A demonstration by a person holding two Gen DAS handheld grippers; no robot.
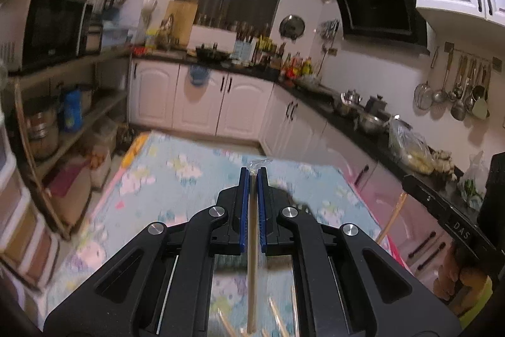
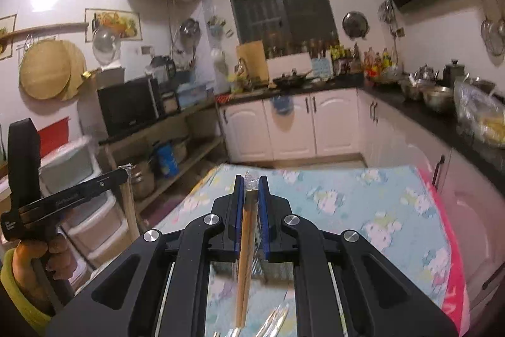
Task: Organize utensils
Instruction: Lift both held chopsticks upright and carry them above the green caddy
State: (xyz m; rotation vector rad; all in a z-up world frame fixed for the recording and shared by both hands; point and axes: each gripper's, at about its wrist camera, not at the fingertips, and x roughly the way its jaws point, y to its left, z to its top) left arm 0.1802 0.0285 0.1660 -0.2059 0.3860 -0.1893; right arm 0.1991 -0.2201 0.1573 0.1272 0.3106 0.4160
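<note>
Both grippers were mid-carry above the bench (image 1: 176, 172): the left gripper (image 1: 252, 176) had its jaws clamped on wrapped chopsticks (image 1: 252, 242), the right gripper (image 2: 251, 183) on another wrapped pair (image 2: 246, 236), so, judging by loose utensils (image 2: 274, 321) near below, sorting looked unfinished.

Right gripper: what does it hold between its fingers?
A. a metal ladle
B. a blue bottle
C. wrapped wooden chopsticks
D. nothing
C: the right gripper is shut on chopsticks, light wood in a clear wrapper, running up between the blue pads.
</note>
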